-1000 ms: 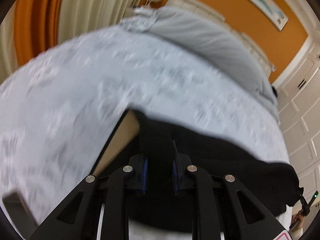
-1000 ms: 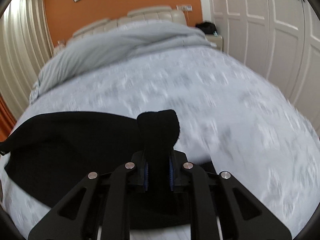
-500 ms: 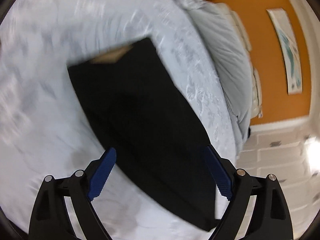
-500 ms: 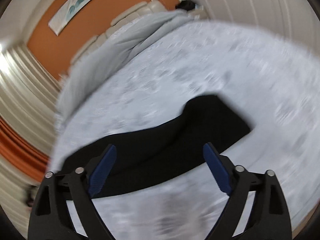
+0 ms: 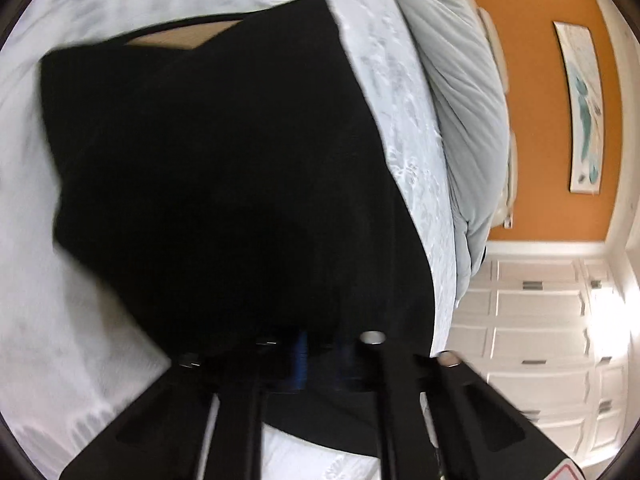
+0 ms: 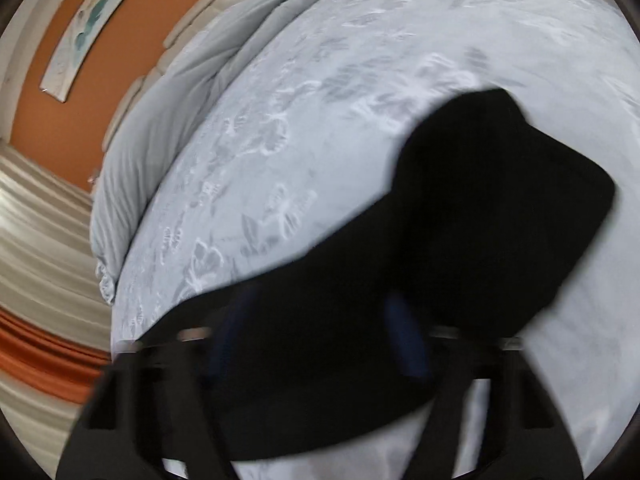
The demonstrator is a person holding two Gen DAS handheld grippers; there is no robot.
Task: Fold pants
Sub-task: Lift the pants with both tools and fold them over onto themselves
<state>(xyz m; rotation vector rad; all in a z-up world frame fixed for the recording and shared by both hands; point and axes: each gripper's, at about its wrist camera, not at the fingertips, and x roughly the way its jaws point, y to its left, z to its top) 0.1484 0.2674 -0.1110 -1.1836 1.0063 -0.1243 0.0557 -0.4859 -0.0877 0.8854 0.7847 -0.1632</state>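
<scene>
Black pants (image 5: 224, 168) lie folded on the pale patterned bedspread (image 5: 404, 80), with a tan lining patch showing at their far edge. My left gripper (image 5: 320, 354) is low over their near edge, its jaws close together around a fold of black cloth; the blue pads (image 5: 301, 354) barely show. In the right wrist view the pants (image 6: 480, 200) cross the frame. My right gripper (image 6: 316, 332) is down on the cloth with its blurred blue pads (image 6: 404, 336) apart.
A grey duvet (image 5: 464, 92) is bunched at the head of the bed by the orange wall (image 5: 536, 120). White wardrobe doors (image 5: 540, 340) stand to the right. Curtains (image 6: 36, 240) hang on the left in the right wrist view.
One second ago both grippers held cloth; half a second ago both were wide open above the pants. Now both have dropped onto the pants and the left jaws have closed in.
</scene>
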